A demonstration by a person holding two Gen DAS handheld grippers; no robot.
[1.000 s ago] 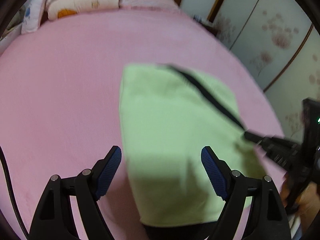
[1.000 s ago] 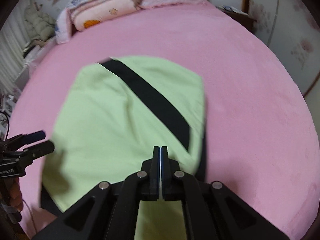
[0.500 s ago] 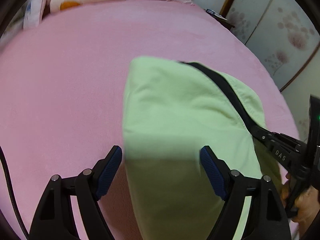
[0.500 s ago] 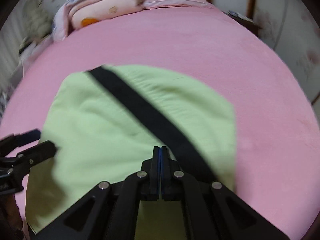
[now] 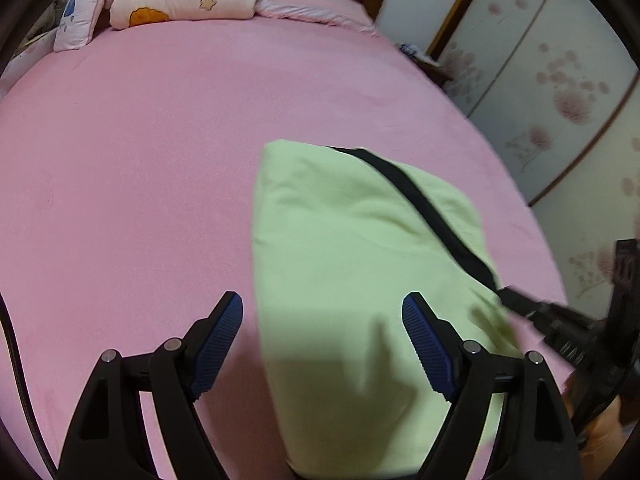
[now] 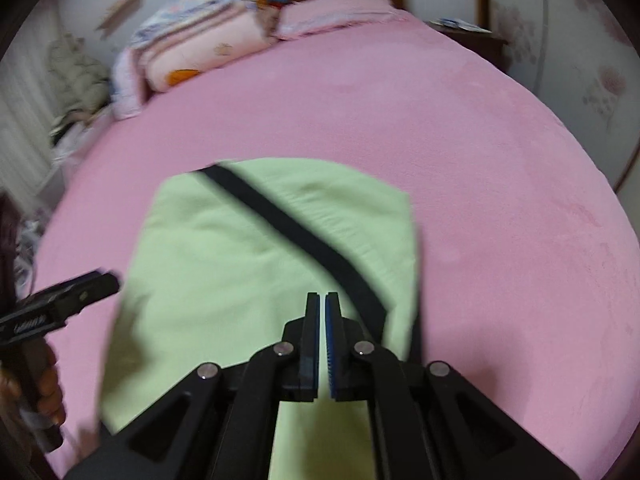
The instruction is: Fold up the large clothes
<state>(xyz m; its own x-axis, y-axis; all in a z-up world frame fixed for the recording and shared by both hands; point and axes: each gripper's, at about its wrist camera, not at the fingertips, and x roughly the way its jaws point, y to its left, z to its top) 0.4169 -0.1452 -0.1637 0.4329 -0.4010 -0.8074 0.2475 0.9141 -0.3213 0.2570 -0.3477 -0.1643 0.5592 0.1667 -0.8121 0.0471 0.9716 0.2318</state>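
Two grippers hang over the green garment [image 5: 360, 280], which lies folded on the pink bed [image 5: 140, 160], nearer its foot than the pillows. The right gripper [image 6: 322, 312], pinched shut until now, shows a slit between its pads and grips nothing; the left gripper [image 5: 322, 320] stays wide and empty. This fold looks laid.

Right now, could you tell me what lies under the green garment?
The green garment lies on the pink bedsheet, a black stripe crossing its top. Whatever is beneath its folded layers is covered.
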